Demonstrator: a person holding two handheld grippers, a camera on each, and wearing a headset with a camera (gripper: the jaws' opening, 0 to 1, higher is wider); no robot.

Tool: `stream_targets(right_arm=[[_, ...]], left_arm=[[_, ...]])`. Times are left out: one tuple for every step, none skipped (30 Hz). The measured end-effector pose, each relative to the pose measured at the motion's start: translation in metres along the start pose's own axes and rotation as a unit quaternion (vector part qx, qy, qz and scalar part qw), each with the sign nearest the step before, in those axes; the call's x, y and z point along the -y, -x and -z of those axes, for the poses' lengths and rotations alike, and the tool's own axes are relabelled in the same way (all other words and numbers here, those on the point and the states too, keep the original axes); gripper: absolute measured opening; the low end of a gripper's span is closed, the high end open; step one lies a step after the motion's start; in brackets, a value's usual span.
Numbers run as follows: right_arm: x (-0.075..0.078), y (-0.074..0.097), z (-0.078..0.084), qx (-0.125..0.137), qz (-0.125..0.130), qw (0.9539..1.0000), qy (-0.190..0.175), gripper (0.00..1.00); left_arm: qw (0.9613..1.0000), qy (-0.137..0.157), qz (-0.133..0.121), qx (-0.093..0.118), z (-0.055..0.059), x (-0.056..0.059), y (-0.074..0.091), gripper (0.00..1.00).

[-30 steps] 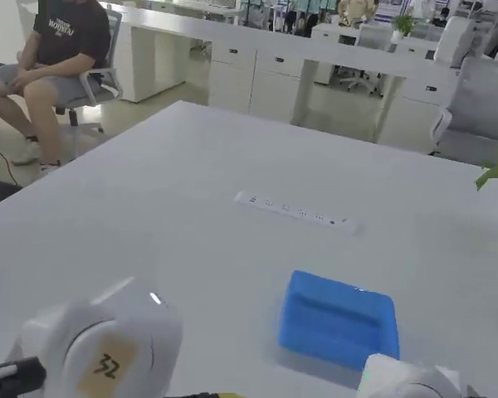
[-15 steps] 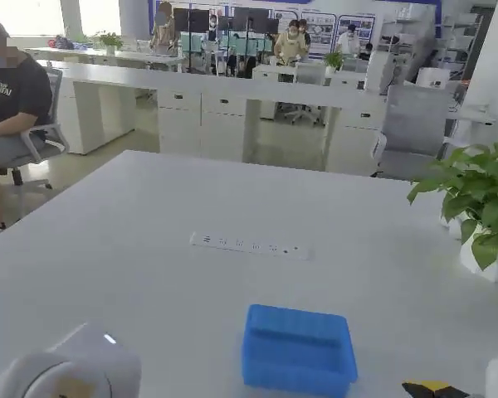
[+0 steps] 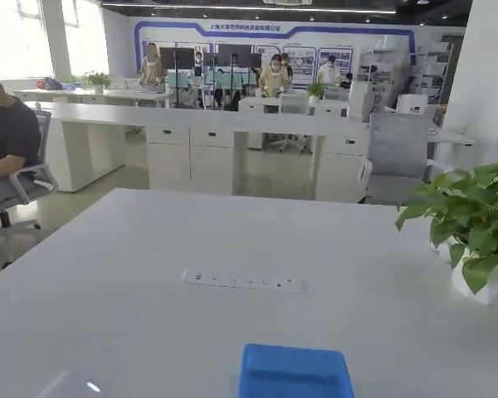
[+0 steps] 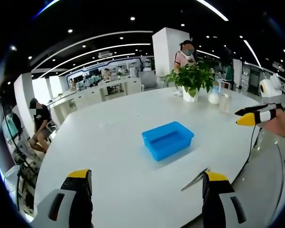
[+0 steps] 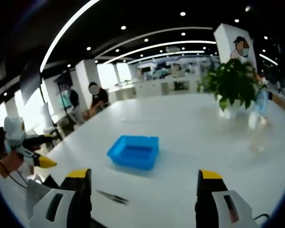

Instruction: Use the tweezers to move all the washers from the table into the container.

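**Both grippers spread and empty; tweezers flat on the bench**

Left gripper (image 4: 146, 175): in its own view the two yellow-tipped jaws stand wide apart. Nothing is between them.

Right gripper (image 5: 145, 174): the same in its own view, jaws spread and nothing pinched.

Each gripper view catches the other gripper at its edge, held up in a hand off the bench with the yellow tip pointing inward.

Tweezers (image 4: 195, 179): lying flat on the white bench (image 3: 149, 274), near its close edge, on my side of the container.
- In the left gripper view they sit just beside the tip of that gripper's right-hand jaw. I cannot tell whether they touch it.
- In the right gripper view they lie nearer the left-hand jaw, blurred, and apart from the container.

Container (image 4: 167, 139): a blue rectangular tub, open at the top, upright on the bench beyond the tweezers.
- The views are too coarse for me to tell what is inside it.
- In the head view it sits at the bottom edge, cut off by the frame.

Surroundings:
- A white power strip (image 3: 242, 281) lies beyond the container toward mid-bench, well apart from it.
- A potted plant (image 3: 473, 224) stands at the bench's far right side.
- A clear bottle (image 5: 259, 104) stands near the plant.
- A standing person (image 4: 185, 54) is behind the plant.
- A seated person (image 3: 4, 149) is in an office chair off the left side of the bench.
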State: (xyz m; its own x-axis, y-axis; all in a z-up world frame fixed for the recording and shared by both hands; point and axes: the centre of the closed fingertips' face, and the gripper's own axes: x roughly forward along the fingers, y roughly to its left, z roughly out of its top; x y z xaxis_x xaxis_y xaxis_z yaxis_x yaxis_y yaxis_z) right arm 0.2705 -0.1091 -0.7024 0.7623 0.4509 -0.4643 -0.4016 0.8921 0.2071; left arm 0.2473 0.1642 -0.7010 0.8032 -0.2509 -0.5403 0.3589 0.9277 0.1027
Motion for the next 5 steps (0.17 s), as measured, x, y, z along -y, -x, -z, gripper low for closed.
stream_targets(right_arm=[[0.0005, 0.0007, -0.0001, 0.001, 0.001, 1.0000, 0.000, 0.92], [0.0009, 0.0012, 0.0001, 0.000, 0.001, 1.0000, 0.001, 0.92], [0.0021, 0.0018, 0.0003, 0.000, 0.004, 1.0000, 0.002, 0.92], [0.0020, 0.0024, 0.0004, 0.000, 0.006, 1.0000, 0.002, 0.92], [0.0019, 0.0026, 0.0007, -0.001, 0.005, 1.0000, 0.003, 0.92]], left_arm=[[1.0000, -0.001, -0.001, 0.000, -0.0005, -0.0005, 0.0006, 0.99], [1.0000, -0.001, -0.003, 0.001, -0.0011, -0.0010, 0.0011, 0.99], [1.0000, -0.001, -0.003, 0.001, -0.0014, -0.0010, 0.0017, 0.99], [1.0000, 0.001, -0.003, 0.002, -0.0021, -0.0010, 0.0026, 0.99], [1.0000, 0.001, -0.003, 0.004, -0.0026, -0.0007, 0.0033, 0.99]])
